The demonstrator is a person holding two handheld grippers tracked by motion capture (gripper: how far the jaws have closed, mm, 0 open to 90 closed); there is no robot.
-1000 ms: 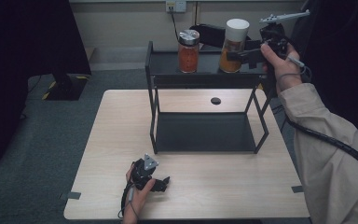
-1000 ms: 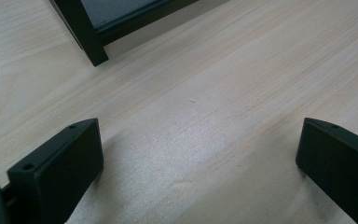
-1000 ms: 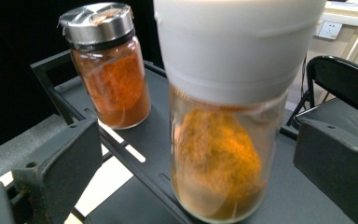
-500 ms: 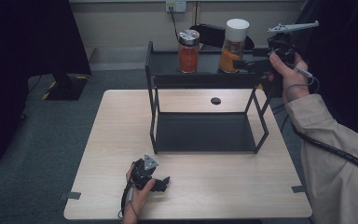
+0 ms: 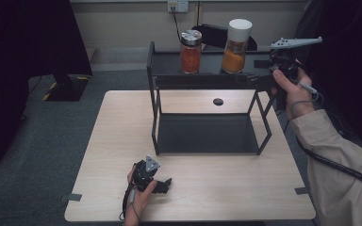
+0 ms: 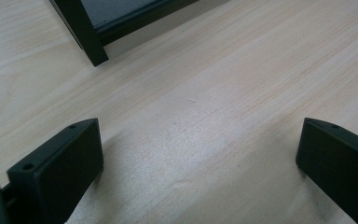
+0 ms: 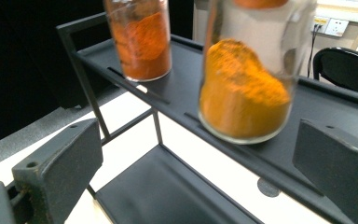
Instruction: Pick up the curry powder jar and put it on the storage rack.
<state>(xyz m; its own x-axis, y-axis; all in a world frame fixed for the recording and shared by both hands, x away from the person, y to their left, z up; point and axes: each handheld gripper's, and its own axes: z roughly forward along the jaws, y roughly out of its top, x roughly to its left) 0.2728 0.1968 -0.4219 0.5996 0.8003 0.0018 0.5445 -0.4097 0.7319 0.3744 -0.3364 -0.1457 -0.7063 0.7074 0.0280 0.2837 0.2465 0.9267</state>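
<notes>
A black two-level rack (image 5: 153, 84) stands at the back of the wooden table (image 5: 122, 141). Its top shelf (image 7: 186, 60) carries a silver-lidded jar of red-orange powder (image 5: 190, 52) (image 7: 142, 39) and a white-lidded jar of yellow powder (image 5: 235, 46) (image 7: 244, 93). My right gripper (image 5: 257, 80) (image 7: 196, 135) is open at the shelf's right end, jaws pointing at the yellow jar, which stands just beyond them, untouched. Near the table's front edge my left gripper (image 5: 166, 184) (image 6: 193, 135) rests open on bare wood with nothing between its jaws.
The rack's lower shelf (image 5: 207, 134) (image 7: 168, 191) holds nothing. A rack leg (image 6: 86, 37) stands ahead of the left gripper. A round black hole cover (image 5: 218, 101) sits in the table under the rack. A black chair (image 7: 349, 65) stands behind the rack.
My right gripper has drawn back to the right and a little lower, away from the yellow jar. The jars and the left gripper have stayed put.
</notes>
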